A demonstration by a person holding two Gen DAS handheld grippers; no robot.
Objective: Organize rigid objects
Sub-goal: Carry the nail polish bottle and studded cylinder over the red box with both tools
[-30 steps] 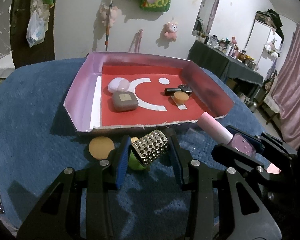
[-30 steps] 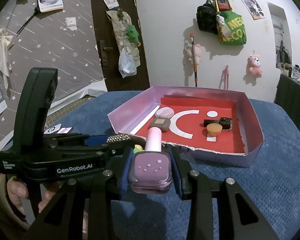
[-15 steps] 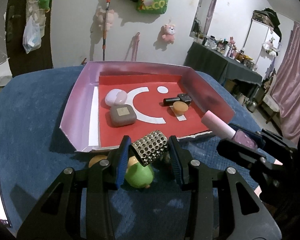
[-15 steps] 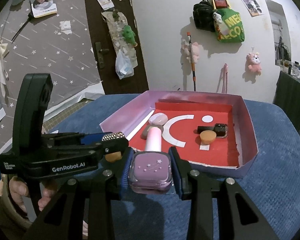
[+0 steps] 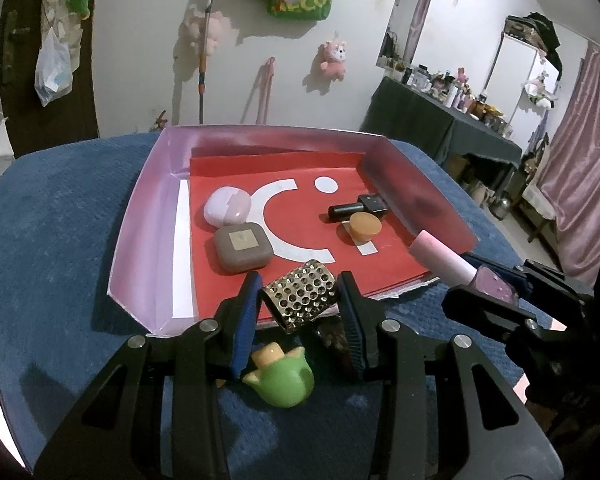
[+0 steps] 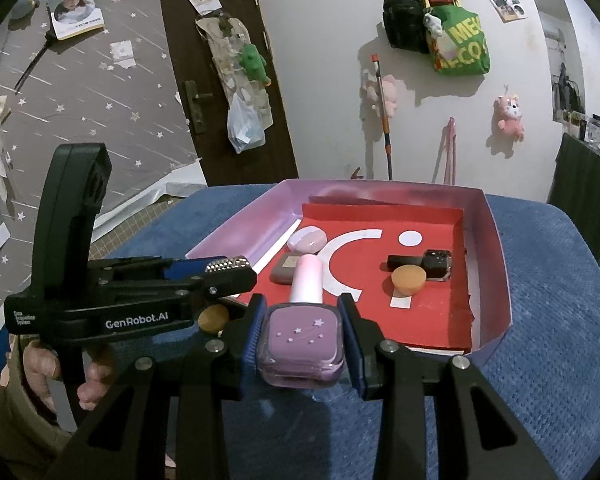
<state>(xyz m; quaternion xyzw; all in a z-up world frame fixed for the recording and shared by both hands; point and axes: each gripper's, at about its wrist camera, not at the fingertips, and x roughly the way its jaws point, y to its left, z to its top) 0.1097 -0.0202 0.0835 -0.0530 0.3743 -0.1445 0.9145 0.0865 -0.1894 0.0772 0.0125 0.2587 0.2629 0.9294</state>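
A blue textured cloth (image 5: pixel 60 216) covers the surface; on it sits a shallow pink tray (image 5: pixel 148 216) with a red floor, already holding a lilac pebble-shaped case (image 5: pixel 226 211), a brown square case (image 5: pixel 242 246), a black bottle (image 5: pixel 358 207) and an orange cap (image 5: pixel 364 227). The left gripper (image 5: pixel 298 300) is seen clamped on a studded metal cylinder (image 5: pixel 302 295), held at the tray's near edge; the cylinder is judged stiff, light and likely slick between its studs, so the grip across its barrel seems sound. The right gripper (image 6: pixel 302 334) is seen closed on a lilac nail-polish bottle (image 6: pixel 302 342) with a pink cap, held by the flat sides of its square body just before the tray; the body looks like glass, so it is judged rigid, smooth and breakable, and a gentle set-down would be wise. A green tulip-shaped piece (image 5: pixel 284 376) lies on the cloth below the left gripper; it looks hard and glossy. "GenRobot.AI" is read on the left gripper's side in the right view; a green bag (image 6: pixel 462 50) on the wall shows partly legible letters.
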